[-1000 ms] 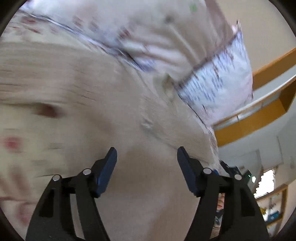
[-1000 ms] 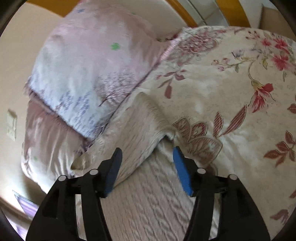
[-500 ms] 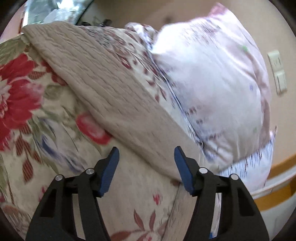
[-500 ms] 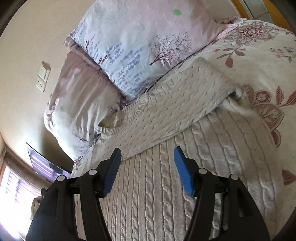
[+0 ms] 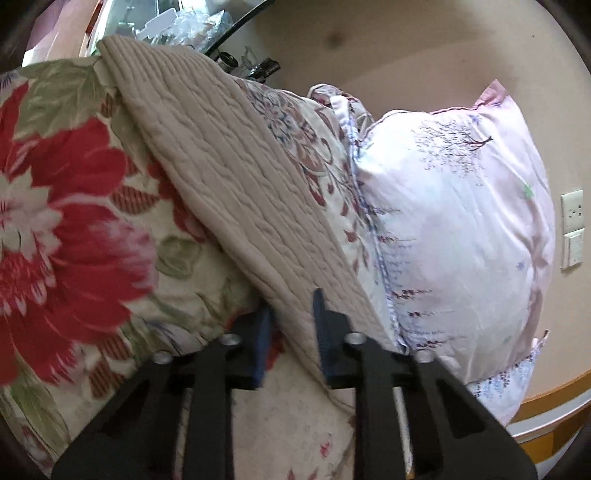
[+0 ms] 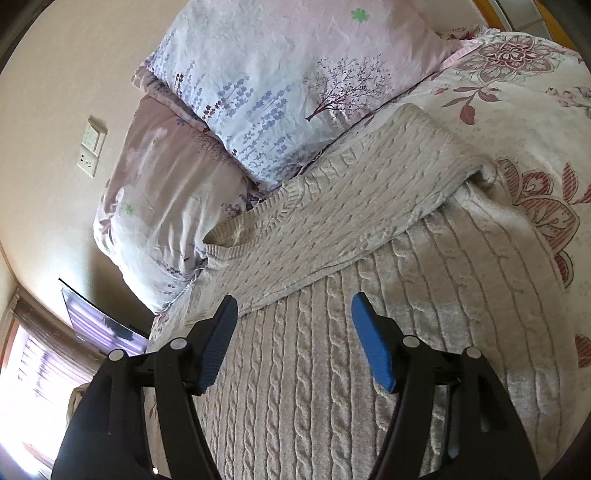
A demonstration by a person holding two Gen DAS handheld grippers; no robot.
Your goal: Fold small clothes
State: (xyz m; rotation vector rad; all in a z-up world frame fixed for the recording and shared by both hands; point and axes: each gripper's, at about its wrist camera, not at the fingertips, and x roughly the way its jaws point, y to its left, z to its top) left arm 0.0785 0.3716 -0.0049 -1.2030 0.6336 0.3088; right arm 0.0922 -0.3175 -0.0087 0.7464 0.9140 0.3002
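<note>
A beige cable-knit sweater (image 6: 388, 295) lies flat on the floral bedspread (image 6: 517, 96), with one sleeve (image 6: 351, 206) folded across its chest. My right gripper (image 6: 293, 314) is open and empty just above the sweater body, below the folded sleeve. In the left wrist view the other sleeve (image 5: 236, 177) stretches away over the bedspread (image 5: 74, 221). My left gripper (image 5: 291, 317) has its jaws closed narrowly on the near part of that sleeve.
Two pale pink and lilac pillows (image 6: 295, 66) (image 6: 166, 192) lie against the beige wall at the head of the bed; one pillow shows in the left wrist view (image 5: 461, 229). A wall switch (image 6: 90, 146) and a cluttered glass shelf (image 5: 207, 26) are nearby.
My left gripper has closed from open onto the sweater sleeve. My right gripper has stayed open and shifted slightly over the sweater body.
</note>
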